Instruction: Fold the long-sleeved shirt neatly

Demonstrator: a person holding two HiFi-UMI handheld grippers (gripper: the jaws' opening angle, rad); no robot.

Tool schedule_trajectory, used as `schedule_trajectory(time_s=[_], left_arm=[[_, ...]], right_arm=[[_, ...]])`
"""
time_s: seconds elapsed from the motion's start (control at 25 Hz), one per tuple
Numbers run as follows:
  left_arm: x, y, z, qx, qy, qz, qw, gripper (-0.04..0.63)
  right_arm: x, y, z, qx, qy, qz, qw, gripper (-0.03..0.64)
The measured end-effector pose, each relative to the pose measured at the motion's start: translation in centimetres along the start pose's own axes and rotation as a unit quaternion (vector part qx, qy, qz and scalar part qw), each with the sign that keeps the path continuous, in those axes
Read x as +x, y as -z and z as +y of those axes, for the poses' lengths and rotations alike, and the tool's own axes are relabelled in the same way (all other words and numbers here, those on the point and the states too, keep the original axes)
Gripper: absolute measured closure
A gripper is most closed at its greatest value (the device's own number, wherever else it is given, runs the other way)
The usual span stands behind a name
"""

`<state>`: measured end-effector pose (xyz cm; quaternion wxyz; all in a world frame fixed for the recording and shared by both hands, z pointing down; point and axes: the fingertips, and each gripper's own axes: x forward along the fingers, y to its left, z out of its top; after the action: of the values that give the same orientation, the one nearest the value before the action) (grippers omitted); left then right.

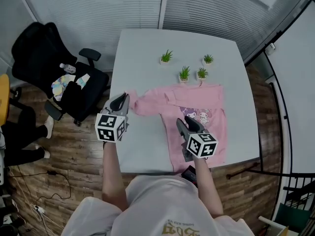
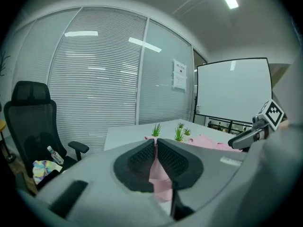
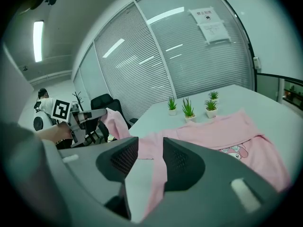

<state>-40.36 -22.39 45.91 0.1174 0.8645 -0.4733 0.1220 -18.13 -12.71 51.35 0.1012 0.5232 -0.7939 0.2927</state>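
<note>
A pink long-sleeved shirt [image 1: 204, 107] with a cartoon print lies face up on the white table [image 1: 142, 73]. Its left sleeve [image 1: 147, 103] stretches toward the table's left edge. My left gripper [image 1: 123, 101] is shut on the sleeve's end, and pink cloth [image 2: 158, 174] hangs between its pads [image 2: 142, 160]. The right gripper view shows this gripper lifting the sleeve [image 3: 111, 122] off the table. My right gripper [image 1: 185, 123] hovers over the shirt's left side edge, jaws apart; the shirt [image 3: 246, 131] and bare table show through the gap between its fingers [image 3: 180, 162].
Several small potted plants [image 1: 184, 73] stand just beyond the shirt's collar. A black office chair [image 1: 54, 73] with a bottle and cloths on its seat stands left of the table. Glass walls with blinds run behind, and a whiteboard [image 2: 232, 91] stands to the right.
</note>
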Motion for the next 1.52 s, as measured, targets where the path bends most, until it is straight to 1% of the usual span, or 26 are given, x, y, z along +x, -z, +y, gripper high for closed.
schedule_trajectory(time_s=[0.12, 0.4, 0.68, 1.04, 1.32, 1.52], left_arm=[[1.3, -0.3, -1.4, -0.004, 0.017, -0.004, 0.9998, 0.572], [3.4, -0.8, -4.3, -0.008, 0.039, -0.006, 0.9992, 0.572], [4.9, -1.7, -6.9, -0.016, 0.057, -0.010, 0.9982, 0.574], [6.8, -3.2, -10.5, -0.004, 0.070, -0.006, 0.9976, 0.572], [8.6, -4.9, -13.9, 0.001, 0.085, -0.013, 0.9963, 0.574], [10.6, -4.9, -16.8, 0.006, 0.097, -0.002, 0.9952, 0.574]], right_arm=[[-0.7, -0.2, -1.1, 0.012, 0.013, -0.007, 1.000, 0.440], [-1.6, -0.2, -3.1, 0.027, 0.022, -0.010, 0.999, 0.440], [-1.9, -0.8, -4.6, 0.032, 0.018, -0.017, 0.999, 0.440], [-2.2, -1.9, -6.7, 0.045, 0.004, -0.026, 0.999, 0.440], [-3.0, -2.4, -8.9, 0.057, -0.005, -0.030, 0.998, 0.440], [-3.8, -2.6, -11.0, 0.066, -0.008, -0.032, 0.997, 0.440]])
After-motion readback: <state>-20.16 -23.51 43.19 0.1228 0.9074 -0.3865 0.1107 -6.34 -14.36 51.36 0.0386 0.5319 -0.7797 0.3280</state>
